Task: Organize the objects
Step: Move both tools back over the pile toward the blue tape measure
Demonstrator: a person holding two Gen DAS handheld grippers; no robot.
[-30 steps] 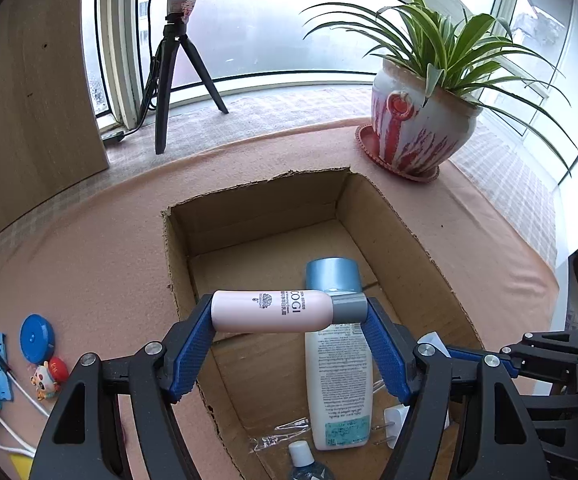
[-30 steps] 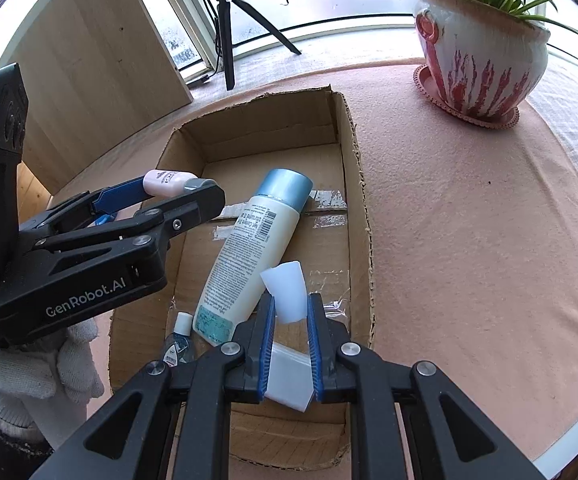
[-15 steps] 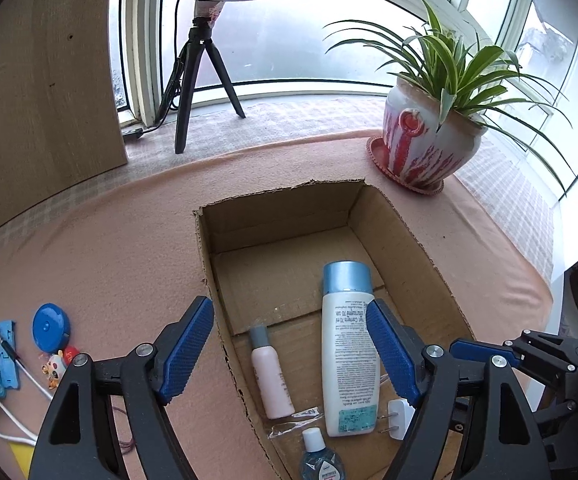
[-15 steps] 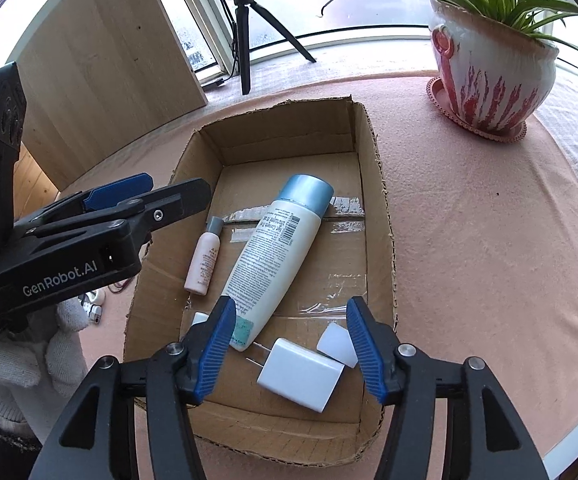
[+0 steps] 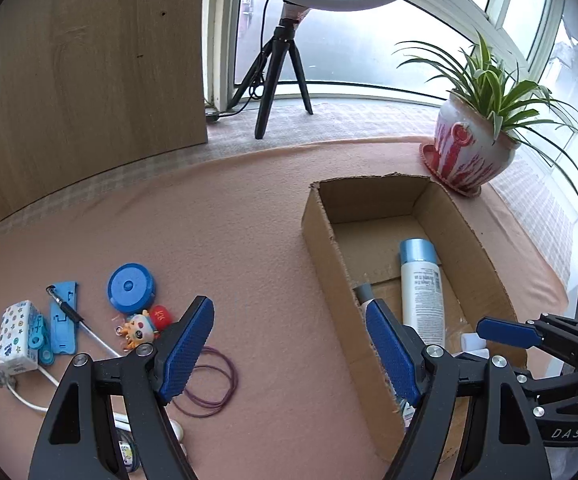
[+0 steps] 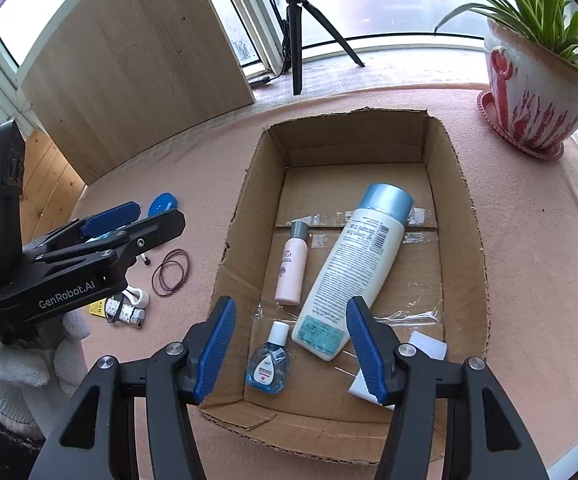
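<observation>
both claws gape empty: left gripper [image 5: 289, 352] over the pink cloth, right gripper [image 6: 291, 346] above the brown cardboard box [image 6: 465, 184], where the small pink bottle [image 6: 291, 270] lies beside the tall white blue-capped bottle [image 6: 353, 268]; a white block, perhaps a charger [image 6: 429, 346], sits half hidden.

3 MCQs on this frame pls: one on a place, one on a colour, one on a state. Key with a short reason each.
1. Where does the small pink bottle lie?
A. On the cloth beside the box
B. In the cardboard box, left of the large white bottle
C. In the plant pot

2. What colour is the large white bottle's cap?
A. Red
B. Black
C. Light blue

3. How are the left hand-held gripper and right hand-held gripper?
A. Both open, empty
B. Left shut on the pink bottle
C. Right shut on a charger

Key: B, it lies on the box floor beside the white bottle; C, the cap shows light blue; A, nothing sits between either pair of fingers.
</observation>
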